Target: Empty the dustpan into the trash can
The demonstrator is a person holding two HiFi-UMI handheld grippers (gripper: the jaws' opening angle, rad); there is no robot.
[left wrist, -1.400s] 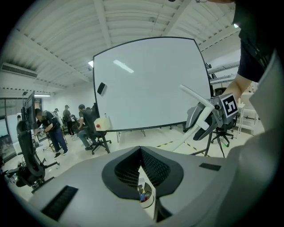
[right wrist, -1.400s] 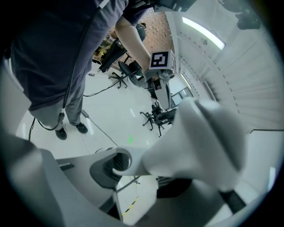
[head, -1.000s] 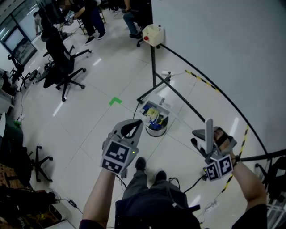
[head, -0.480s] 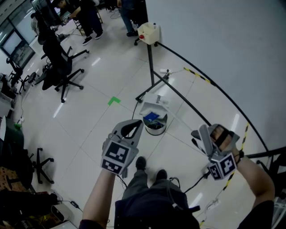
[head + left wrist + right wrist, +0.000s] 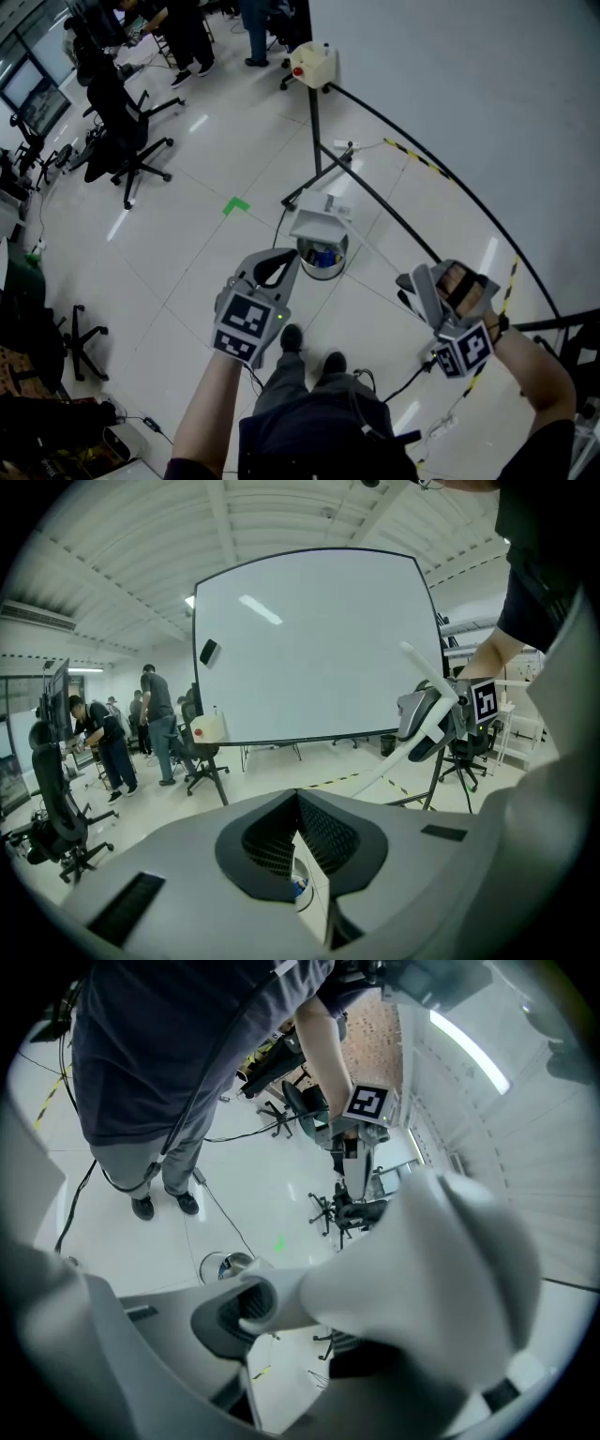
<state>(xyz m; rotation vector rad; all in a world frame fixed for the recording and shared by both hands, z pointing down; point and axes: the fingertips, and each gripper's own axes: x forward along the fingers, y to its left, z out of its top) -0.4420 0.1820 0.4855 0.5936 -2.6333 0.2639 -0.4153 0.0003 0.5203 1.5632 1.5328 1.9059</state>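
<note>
Dustpan (image 5: 320, 225), pale grey with a long white handle (image 5: 281, 1302), hangs tipped over the trash can (image 5: 319, 274). The right gripper (image 5: 439, 289) clamps the handle's end, well away from the pan. The left gripper (image 5: 278, 267) is closed on nothing.

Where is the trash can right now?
The trash can sits on the floor at the head view's centre, under the tipped dustpan, just right of the left tool.

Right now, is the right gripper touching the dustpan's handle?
Touching. The right gripper view shows the right gripper closed on the dustpan's white handle, no gap.
</note>
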